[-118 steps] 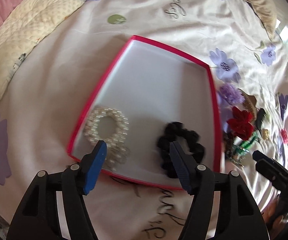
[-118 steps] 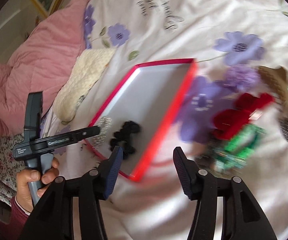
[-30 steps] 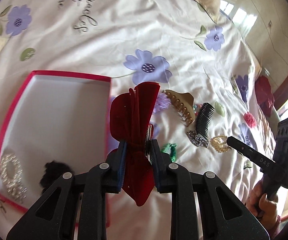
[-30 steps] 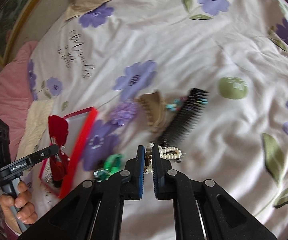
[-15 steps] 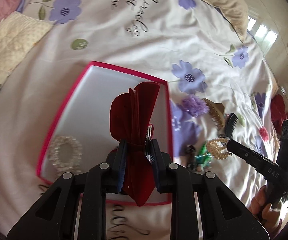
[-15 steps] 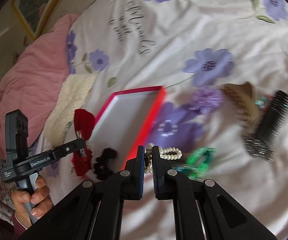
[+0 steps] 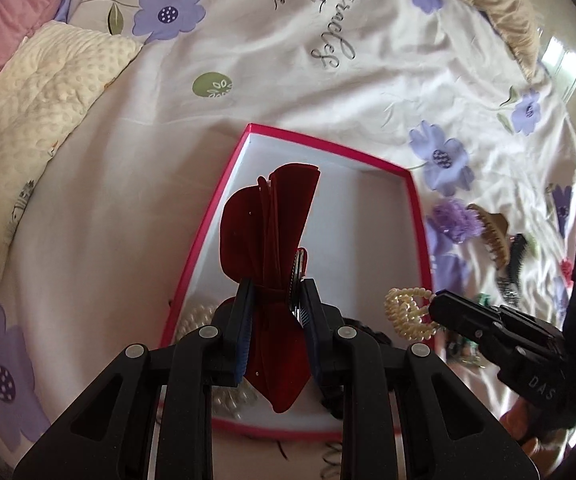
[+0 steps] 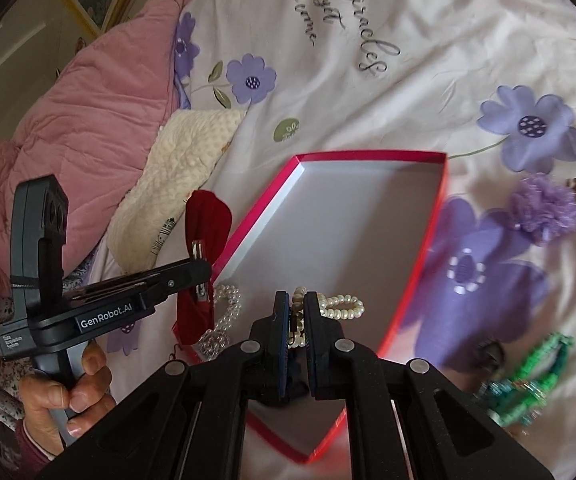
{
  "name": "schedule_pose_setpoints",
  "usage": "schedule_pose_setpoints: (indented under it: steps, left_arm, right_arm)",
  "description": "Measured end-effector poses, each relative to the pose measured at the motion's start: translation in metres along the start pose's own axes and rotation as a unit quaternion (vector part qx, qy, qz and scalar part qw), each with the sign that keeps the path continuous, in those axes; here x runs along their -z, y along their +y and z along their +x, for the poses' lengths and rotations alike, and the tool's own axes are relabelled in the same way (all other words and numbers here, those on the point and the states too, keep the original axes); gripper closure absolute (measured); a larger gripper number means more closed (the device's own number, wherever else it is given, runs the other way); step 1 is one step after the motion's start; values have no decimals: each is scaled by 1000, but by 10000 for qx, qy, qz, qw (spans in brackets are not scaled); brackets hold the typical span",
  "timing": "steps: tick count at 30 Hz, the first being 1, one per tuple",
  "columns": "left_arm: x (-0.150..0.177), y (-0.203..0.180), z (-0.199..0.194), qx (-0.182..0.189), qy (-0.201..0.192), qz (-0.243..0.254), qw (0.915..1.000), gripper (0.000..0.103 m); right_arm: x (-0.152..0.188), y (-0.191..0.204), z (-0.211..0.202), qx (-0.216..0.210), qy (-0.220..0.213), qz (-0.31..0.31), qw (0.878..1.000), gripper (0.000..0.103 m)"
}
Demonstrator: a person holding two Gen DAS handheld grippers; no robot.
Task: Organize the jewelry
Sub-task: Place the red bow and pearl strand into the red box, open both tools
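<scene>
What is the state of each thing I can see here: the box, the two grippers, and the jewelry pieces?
Red box: open, no lid, on the bedsheet.
Left gripper: fingers shut on the red bow clip, above the box.
Right gripper: fingers shut on a pearl bracelet.
Second pearl bracelet: lying inside the box.
Purple scrunchie: on the sheet, outside the box.
Green piece: on the sheet, outside the box.

Right gripper (image 8: pixel 296 322) clamped on pearl bracelet (image 8: pixel 337 305) above red-rimmed box (image 8: pixel 433 216); left gripper (image 8: pixel 204 270) gripping red velvet bow clip (image 8: pixel 207 216) beside it.

Both grippers, left (image 7: pixel 275 300) and right (image 8: pixel 296 320), are clamped, angled downward.
</scene>
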State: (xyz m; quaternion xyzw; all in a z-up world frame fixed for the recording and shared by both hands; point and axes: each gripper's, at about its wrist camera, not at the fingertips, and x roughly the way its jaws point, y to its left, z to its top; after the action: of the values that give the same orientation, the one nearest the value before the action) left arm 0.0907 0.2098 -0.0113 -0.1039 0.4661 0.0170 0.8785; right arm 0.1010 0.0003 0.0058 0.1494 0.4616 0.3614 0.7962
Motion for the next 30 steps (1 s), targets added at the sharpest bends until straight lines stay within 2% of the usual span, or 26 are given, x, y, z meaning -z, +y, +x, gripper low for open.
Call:
schedule_pose_setpoints:
  steps: [2,8,18,20,24,28,30]
  left_arm:
    - [-3,0,12,-141,85,86,9998,82]
    - [-4,-2,46,-253,358,211,9988,83]
    - [2,-2,53,-193,326,256,9990,79]
    - [4,1,53,-143,335,187,9992,76]
    - [7,3,53,-111,352,92,9993,73]
    - [9,2,51,-111,358,42,9993,63]
    - [10,2,49,-115,358,28,9993,63]
  right_arm:
    - [-2,-1,10,-1,61,13,10000,96]
    - [2,-4,39,86,301,18,9995,96]
    - [13,-9,61,203,661,-26,9976,95]
    - [14,-9,60,176,645,-11,9978,91]
    - [15,-9,57,129,634,57,9979,90]
    - [17,-11,52,81,617,149,9980,74]
    - [17,-10,44,79,541,177,9983,71]
